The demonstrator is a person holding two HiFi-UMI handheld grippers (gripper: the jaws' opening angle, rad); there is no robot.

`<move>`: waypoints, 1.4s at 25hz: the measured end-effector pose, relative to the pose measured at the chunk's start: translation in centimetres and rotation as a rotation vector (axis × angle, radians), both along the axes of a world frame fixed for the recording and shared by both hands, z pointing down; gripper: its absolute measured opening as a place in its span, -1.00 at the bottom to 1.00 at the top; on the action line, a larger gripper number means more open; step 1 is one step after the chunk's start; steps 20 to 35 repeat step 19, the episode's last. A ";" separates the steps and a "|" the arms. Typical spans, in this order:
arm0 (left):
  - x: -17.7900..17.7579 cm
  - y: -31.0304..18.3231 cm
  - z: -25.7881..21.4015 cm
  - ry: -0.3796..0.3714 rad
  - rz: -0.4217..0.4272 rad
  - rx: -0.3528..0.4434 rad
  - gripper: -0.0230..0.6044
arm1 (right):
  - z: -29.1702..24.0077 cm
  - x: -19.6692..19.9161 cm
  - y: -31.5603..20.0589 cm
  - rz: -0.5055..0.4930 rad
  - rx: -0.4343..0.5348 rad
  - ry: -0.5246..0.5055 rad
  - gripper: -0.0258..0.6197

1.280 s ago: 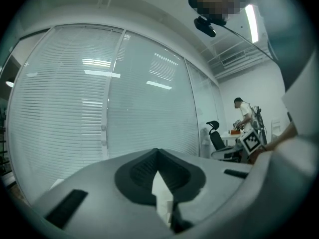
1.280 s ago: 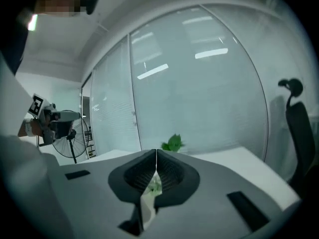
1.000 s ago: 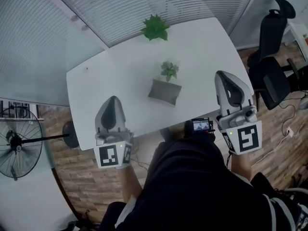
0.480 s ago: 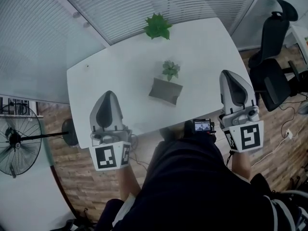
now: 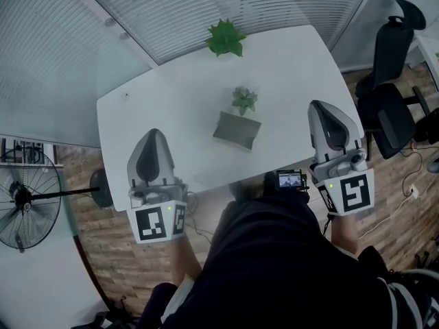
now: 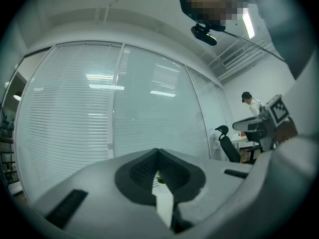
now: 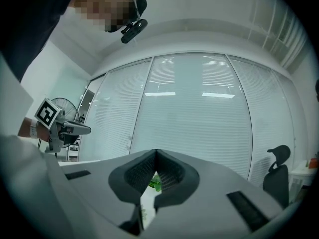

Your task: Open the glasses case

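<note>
The grey glasses case [image 5: 236,129] lies closed near the middle of the white table [image 5: 171,108], with a small potted plant [image 5: 242,99] just behind it. My left gripper [image 5: 152,134] hovers over the table's near left edge, well short of the case, its jaws shut on nothing. My right gripper [image 5: 319,105] hangs over the near right corner, to the right of the case, also shut and empty. In the left gripper view the left gripper [image 6: 158,151] points level at the blinds, as does the right gripper [image 7: 156,152] in its own view. The case is hidden in both.
A leafy green plant [image 5: 225,38] stands at the table's far edge. Glass walls with blinds [image 5: 206,5] lie beyond it. Black office chairs [image 5: 387,67] stand to the right and a floor fan [image 5: 20,201] to the left. A small device [image 5: 289,179] sits by the person's lap.
The left gripper has risen a little toward the head camera and looks larger. The right gripper and the case have not moved.
</note>
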State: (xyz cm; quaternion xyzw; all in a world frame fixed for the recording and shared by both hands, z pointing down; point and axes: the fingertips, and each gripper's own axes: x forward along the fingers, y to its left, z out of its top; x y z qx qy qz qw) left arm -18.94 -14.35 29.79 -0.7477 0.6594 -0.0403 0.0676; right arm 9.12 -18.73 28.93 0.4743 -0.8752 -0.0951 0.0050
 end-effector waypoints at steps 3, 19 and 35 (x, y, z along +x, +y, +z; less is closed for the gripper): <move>0.2 0.1 0.1 0.003 0.004 -0.003 -0.93 | 0.2 0.2 0.1 -0.002 -0.002 -0.001 -0.87; 1.0 0.4 -0.1 0.031 0.019 0.000 -0.93 | -0.4 0.9 0.6 0.000 0.020 0.034 -0.87; 1.0 0.4 -0.1 0.031 0.019 0.000 -0.93 | -0.4 0.9 0.6 0.000 0.020 0.034 -0.87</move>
